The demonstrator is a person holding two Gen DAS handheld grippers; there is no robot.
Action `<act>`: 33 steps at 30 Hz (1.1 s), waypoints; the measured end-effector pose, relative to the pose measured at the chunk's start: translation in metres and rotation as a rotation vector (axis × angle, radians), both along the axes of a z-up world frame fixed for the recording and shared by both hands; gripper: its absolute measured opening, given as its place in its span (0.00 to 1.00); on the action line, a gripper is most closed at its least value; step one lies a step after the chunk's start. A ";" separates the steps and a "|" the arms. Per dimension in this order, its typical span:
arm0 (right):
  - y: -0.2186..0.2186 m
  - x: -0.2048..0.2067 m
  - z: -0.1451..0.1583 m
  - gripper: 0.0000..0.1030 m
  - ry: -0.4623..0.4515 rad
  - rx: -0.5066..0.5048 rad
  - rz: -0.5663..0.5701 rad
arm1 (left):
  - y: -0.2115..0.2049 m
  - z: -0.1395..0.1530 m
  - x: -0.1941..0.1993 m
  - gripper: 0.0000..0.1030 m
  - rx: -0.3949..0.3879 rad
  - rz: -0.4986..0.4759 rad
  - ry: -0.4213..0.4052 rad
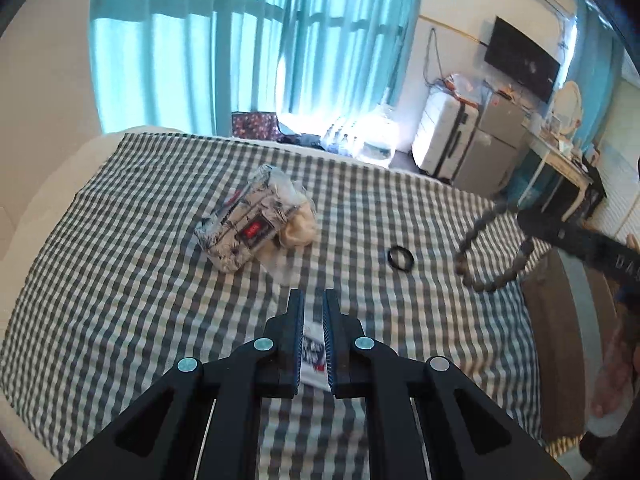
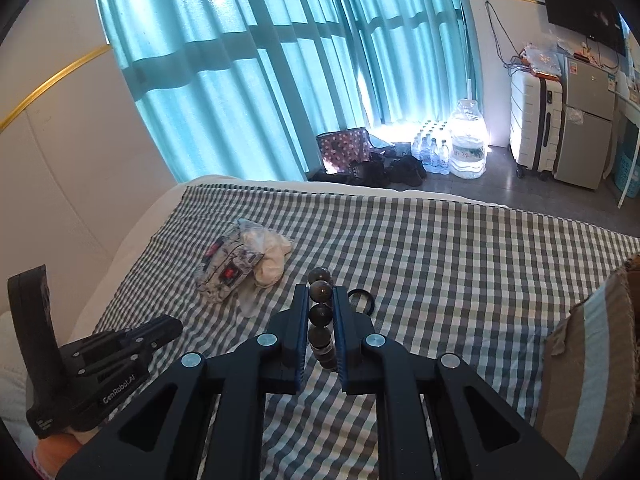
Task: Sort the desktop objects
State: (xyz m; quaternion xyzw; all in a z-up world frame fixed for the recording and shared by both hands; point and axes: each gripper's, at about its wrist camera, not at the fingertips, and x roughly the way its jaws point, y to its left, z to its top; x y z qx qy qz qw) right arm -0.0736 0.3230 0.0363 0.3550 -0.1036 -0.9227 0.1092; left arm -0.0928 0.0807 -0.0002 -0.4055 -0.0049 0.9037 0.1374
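Left gripper is clamped tight on a small white packet with dark and red print, pinched deep between its jaws and lifted clear above the checked bedspread. Over on the other side, the right gripper has its jaws closed on a string of dark beads, the round beads stacked in a line between the pads with one poking out past the tips. From the left wrist camera the bead loop dangles at three o'clock. A black ring lies flat on the cloth at about one o'clock from the left jaws. At eleven o'clock sits a printed tissue pack with crumpled cream tissue touching its right side. Teal curtains glow at twelve o'clock.
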 end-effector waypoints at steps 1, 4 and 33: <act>0.000 0.005 0.004 0.11 0.005 -0.003 0.000 | -0.001 -0.001 0.001 0.10 -0.005 -0.007 -0.009; 0.000 0.016 0.015 0.11 0.029 -0.002 -0.010 | 0.000 -0.011 0.008 0.35 0.006 -0.024 -0.017; 0.029 -0.022 -0.030 0.11 -0.054 -0.061 0.009 | 0.024 -0.115 -0.034 0.45 -0.065 0.011 -0.141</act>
